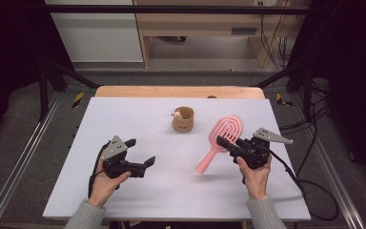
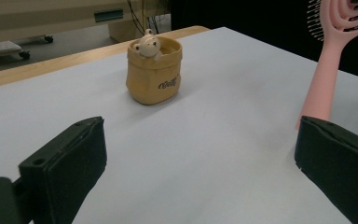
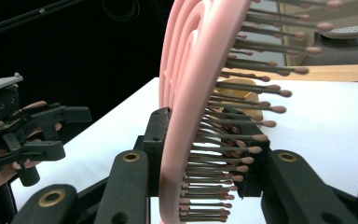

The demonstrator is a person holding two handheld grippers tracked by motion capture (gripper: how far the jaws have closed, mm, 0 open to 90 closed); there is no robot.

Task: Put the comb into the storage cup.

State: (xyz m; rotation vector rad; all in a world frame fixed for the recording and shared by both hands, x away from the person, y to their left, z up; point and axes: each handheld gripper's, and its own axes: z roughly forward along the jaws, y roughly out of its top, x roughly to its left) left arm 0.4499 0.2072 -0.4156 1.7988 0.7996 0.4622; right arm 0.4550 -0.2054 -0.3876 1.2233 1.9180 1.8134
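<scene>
Cup (image 1: 183, 119) mid-table (image 1: 124, 191); hairbrush (image 1: 221, 138) right of it; figurine (image 1: 176, 114) in cup.

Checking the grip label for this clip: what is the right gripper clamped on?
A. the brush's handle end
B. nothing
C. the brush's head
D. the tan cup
C: the right gripper is shut on the pink brush at its bristled head, with the handle hanging free toward the table.

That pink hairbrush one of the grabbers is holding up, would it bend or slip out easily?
Probably stiff: the pink hairbrush hangs from the right gripper by its head, its handle held out straight, without sagging. It looks light, being open plastic loops. Slipping seems unlikely, since the jaws close on the head's back and the bristles; these might flex, letting the brush pivot a little.
</scene>
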